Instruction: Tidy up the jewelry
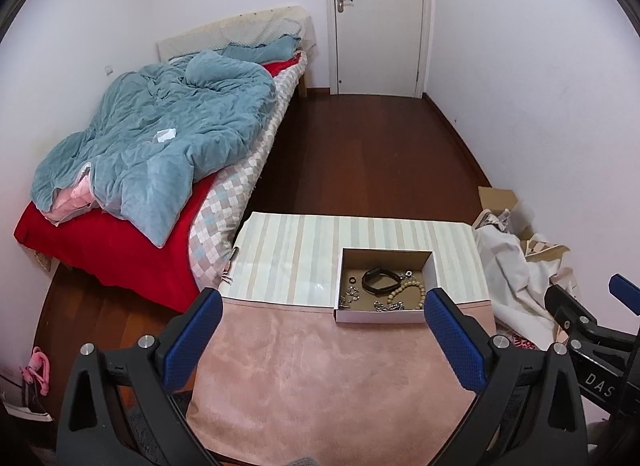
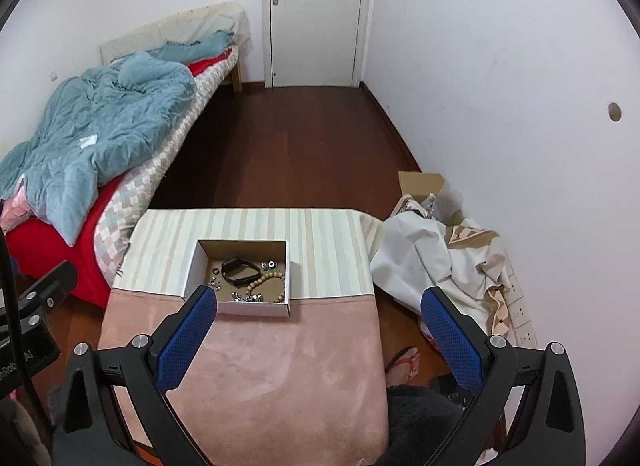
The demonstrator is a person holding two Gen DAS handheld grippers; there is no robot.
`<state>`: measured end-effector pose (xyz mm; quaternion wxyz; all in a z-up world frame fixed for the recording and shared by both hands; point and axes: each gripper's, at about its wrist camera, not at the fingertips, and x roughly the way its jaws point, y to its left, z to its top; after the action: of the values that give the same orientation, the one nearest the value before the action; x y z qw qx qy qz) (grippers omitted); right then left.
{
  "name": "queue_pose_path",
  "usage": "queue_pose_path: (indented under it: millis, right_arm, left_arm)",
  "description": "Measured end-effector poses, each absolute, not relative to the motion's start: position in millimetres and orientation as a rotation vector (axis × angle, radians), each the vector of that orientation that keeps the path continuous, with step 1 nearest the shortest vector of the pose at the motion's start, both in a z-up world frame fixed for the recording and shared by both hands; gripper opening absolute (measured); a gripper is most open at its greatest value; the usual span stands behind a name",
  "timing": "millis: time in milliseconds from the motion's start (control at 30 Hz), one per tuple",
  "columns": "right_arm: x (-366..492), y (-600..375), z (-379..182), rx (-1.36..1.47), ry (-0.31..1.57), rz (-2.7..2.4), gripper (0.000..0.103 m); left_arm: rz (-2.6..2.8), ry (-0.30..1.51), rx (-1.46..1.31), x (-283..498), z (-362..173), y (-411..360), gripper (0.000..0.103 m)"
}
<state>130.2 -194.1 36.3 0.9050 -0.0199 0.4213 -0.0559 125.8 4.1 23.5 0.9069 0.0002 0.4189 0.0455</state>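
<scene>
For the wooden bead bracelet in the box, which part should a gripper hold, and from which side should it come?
Come from above and pinch one stretch of the bead bracelet across its loop, probably its far arc: it lies flat in the open-topped box, whose walls block side approach. Its near side lies close to a metal chain.

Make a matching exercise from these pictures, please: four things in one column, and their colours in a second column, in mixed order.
Things:
1. bead bracelet
2. watch band
3. quilt
4. door

Colours:
a. white
b. black
c. beige
d. blue-green

Pairs: 1-c, 2-b, 3-d, 4-a. The bracelet and the band both lie in the open box on the table.
</scene>
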Motion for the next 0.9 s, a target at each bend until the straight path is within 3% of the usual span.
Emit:
queue_pose_path:
  millis: [333, 900]
  right_arm:
    - [160, -198, 4, -0.043, 0.950, -0.126, 0.103]
    - [166, -191, 2, -0.069, 0.967, -0.106, 0.103]
  left_arm:
    - [0.086, 0.936, 0.017, 154, -3, 2, 0.103]
    - [0.088, 0.957, -0.004, 157, -14, 10, 0.103]
